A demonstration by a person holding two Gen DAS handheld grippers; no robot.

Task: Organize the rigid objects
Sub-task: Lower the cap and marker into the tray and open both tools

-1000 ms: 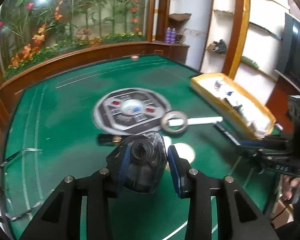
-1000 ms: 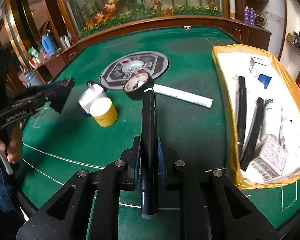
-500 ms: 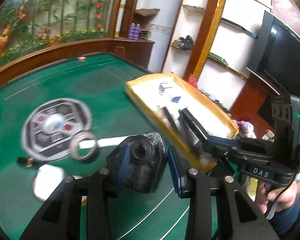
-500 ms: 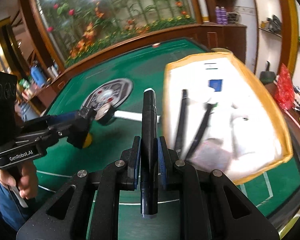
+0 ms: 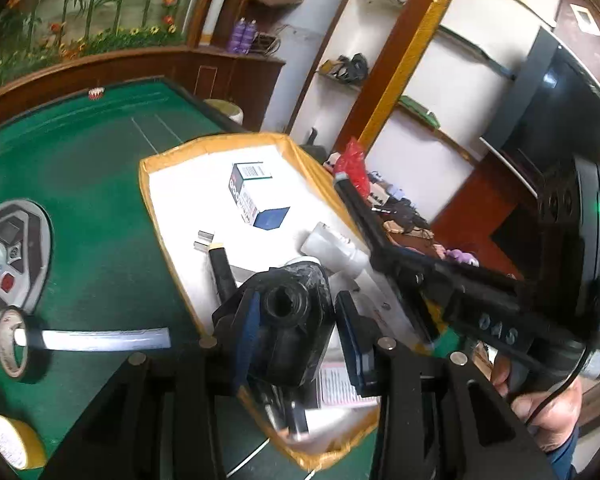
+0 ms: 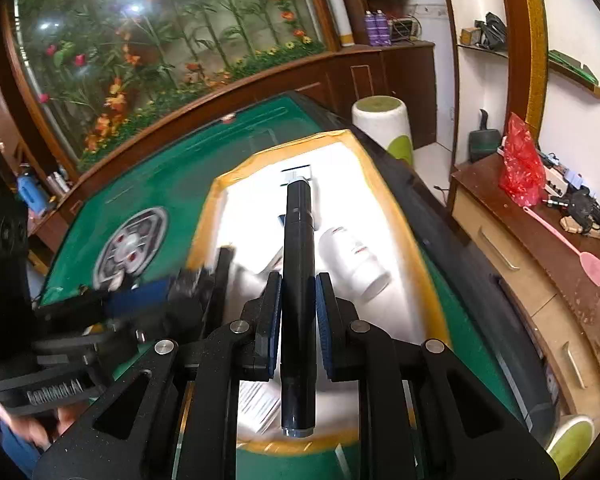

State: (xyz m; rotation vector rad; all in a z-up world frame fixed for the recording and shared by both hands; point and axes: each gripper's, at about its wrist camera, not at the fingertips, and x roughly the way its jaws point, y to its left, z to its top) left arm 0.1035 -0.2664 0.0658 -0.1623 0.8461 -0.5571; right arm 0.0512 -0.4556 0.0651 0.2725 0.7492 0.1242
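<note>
Hovering over yellow-rimmed white tray (image 5: pixel 152 216): left gripper (image 5: pixel 296 332) clamped on black plastic-wrapped lump (image 5: pixel 288 320), right gripper (image 6: pixel 298 316) pinching long black cylindrical tube (image 6: pixel 298 264) pointing forward.

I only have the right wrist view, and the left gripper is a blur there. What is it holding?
Observer: The left gripper is closed on a bulky black part with a round opening facing its camera.
Operator: Is it over the tray?
Observer: Yes, above the near end of the yellow-rimmed tray.
Operator: Anything left outside the tray?
Observer: A white tube, a tape roll and a yellow roll lie on the green table.
</note>
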